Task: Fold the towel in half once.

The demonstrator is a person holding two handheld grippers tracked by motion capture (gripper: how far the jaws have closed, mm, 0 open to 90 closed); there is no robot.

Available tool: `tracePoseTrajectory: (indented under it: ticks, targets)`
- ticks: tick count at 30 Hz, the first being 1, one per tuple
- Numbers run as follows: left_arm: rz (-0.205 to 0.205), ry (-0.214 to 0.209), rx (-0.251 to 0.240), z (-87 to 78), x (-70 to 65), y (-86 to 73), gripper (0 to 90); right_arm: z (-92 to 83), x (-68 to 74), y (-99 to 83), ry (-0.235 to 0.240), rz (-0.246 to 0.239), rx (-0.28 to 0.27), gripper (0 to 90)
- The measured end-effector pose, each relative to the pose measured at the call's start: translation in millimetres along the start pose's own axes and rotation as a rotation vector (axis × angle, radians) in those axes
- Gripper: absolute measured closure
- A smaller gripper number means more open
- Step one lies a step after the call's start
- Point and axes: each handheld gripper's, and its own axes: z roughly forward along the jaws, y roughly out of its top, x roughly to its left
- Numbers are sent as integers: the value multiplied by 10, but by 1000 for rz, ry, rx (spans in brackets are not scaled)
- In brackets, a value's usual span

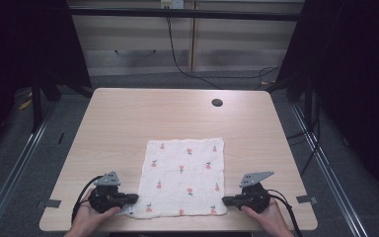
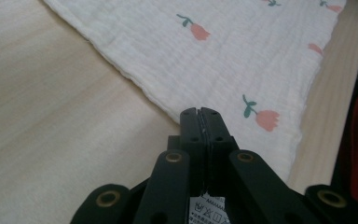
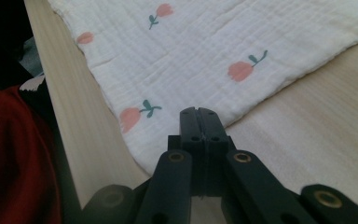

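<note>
A white square cloth (image 1: 185,173) printed with small pink flowers lies flat on the near half of the wooden table (image 1: 128,118). My left gripper (image 1: 134,198) lies low at the cloth's near left corner. In the left gripper view its jaws (image 2: 200,114) are shut with the cloth (image 2: 242,56) corner pinched between them, and a care label (image 2: 207,210) peeks out below. My right gripper (image 1: 225,200) is at the near right corner. In the right gripper view its jaws (image 3: 198,113) are shut on the edge of the cloth (image 3: 205,51).
A round cable hole (image 1: 217,102) sits near the table's far right. The table's near edge runs just behind both hands. Pale cabinets (image 1: 187,44) with a hanging black cable stand beyond the table, and red clothing (image 3: 9,154) shows below the near edge.
</note>
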Motion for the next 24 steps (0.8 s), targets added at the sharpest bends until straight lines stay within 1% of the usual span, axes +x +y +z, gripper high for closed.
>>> tracePoseTrajectory:
  ticks: [2,5,6,7,8,9,11,12,14,15,16,17,18,21,22,23,24]
  targets:
    - [6,-8,2,-16,-38,-29,889,-8,11,-9,0,-4,5,900]
    - [-2,-10,6,-40,-82,-65,885,-23,68,-34,8,-15,11,900]
    - [1,-12,2,-47,-82,-75,874,-23,92,-41,8,-20,13,900]
    - [-11,-20,-1,-53,-81,-82,851,-24,104,-45,16,-24,14,899]
    - [-16,-11,-4,-61,-68,-80,828,-28,109,-45,19,-31,15,895]
    - [-19,2,-8,-68,-46,-70,813,-31,111,-40,17,-30,11,884]
    - [-40,-2,-37,-82,4,-21,763,-46,74,-10,16,-16,-13,839]
    - [-40,0,-42,-86,16,4,751,-60,36,24,5,-11,-28,810]
    - [-45,10,-59,-78,56,78,710,-82,-28,87,-6,-6,-50,796]
    - [-51,11,-64,-65,85,118,708,-93,-67,128,-15,4,-62,780]
    - [-51,25,-70,-49,114,159,702,-94,-119,173,-22,8,-74,772]
    - [-58,29,-77,-29,153,204,697,-92,-174,226,-32,5,-82,765]
    - [-67,26,-83,-8,200,247,694,-86,-233,283,-44,10,-92,753]
    - [-77,46,-91,58,310,350,696,-56,-426,453,-84,24,-114,735]
    - [-81,47,-98,76,340,372,695,-32,-537,523,-94,37,-129,730]
    - [-92,48,-102,94,378,391,694,-9,-619,577,-103,41,-133,724]
    - [-92,52,-98,99,396,402,693,20,-713,642,-123,51,-134,719]
